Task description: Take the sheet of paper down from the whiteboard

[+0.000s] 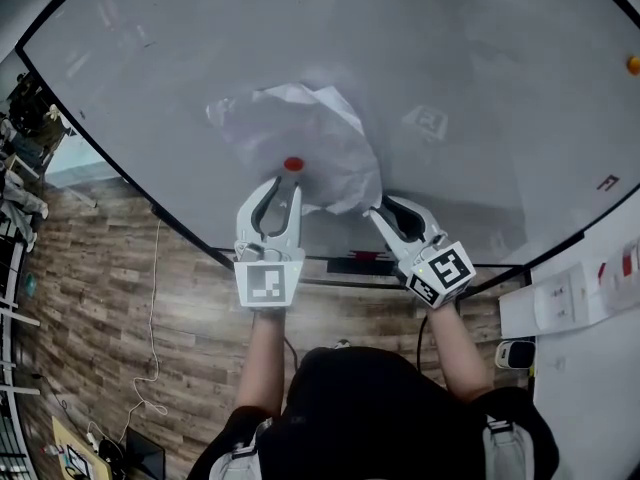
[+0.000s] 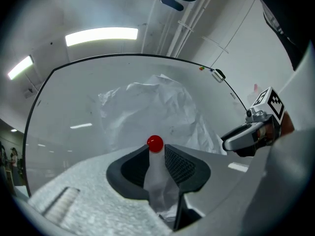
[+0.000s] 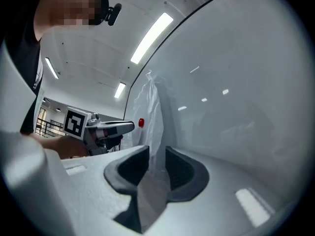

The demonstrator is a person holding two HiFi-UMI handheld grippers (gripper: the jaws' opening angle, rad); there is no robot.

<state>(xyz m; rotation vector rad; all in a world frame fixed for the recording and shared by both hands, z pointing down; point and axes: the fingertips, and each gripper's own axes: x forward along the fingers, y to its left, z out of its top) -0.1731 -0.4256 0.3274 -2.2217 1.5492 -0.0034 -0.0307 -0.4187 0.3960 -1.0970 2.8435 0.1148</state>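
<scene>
Far left: wood-plank floor [image 1: 90, 268] below the whiteboard's dark frame. The whiteboard [image 1: 450, 58] fills most of the head view.

Left tool [image 1: 280, 186]: pointed at the board, just under a red round magnet [image 1: 292, 165]. Its jaws stand apart. A narrow fold of the sheet runs down between the pads, which do not press on it. In the left gripper view the magnet sits right above the jaw tips.

Centre: the sheet of paper [image 1: 300, 138] is on the board, heavily crumpled and bulging away from the surface. The magnet sits near its lower edge. The lower part of the sheet hangs toward both tools.

Right tool [image 1: 392, 211]: at the sheet's lower right corner, angled in toward it. Its jaws are wide apart. The paper's edge lies in the gap between them, not pinched. Both marker cubes face the person.

Far right: a small orange magnet [image 1: 634, 65] sits at the board's edge, well apart from the sheet.
</scene>
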